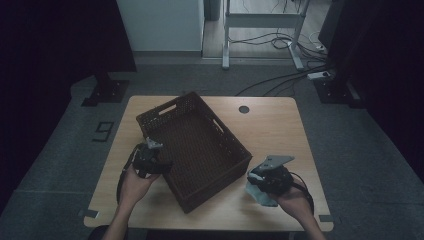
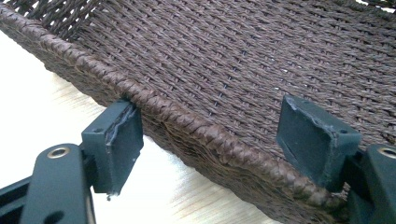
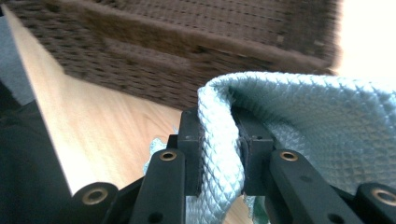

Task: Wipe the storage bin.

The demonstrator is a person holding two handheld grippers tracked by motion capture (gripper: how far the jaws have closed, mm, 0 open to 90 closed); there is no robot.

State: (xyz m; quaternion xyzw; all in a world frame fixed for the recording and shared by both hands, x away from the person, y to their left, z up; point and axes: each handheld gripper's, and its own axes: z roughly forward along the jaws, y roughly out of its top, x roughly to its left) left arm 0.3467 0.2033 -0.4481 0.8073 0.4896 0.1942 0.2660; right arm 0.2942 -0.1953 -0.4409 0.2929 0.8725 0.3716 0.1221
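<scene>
The right gripper (image 3: pixel 218 154) was clenched on a fold of a pale blue cloth (image 3: pixel 322 130), which sat pinched between its two pads and draped over them toward the right of the right gripper view. In the high view the cloth (image 1: pixel 260 192) hung just below that gripper (image 1: pixel 257 184), near the table's front right edge and just beside the near corner of the brown woven basket (image 1: pixel 200 145). The left gripper (image 2: pixel 219 149) straddled the basket's rim (image 2: pixel 196 130): one jaw stood outside the wall, the other inside over the woven floor. The jaws stood apart, and whether either pad pressed on the wall could not be told.

The step in hand appeared to be carrying the cloth into the basket. To do it well, the right gripper should keep its pinch firm, as only a narrow fold was held. The cloth should be raised enough that its hanging end cleared the rim before crossing. The left gripper should steady the basket wall so that no brush from the cloth shifted it on the table (image 1: pixel 270 125). Release belonged over the middle of the floor, not above the wall.
</scene>
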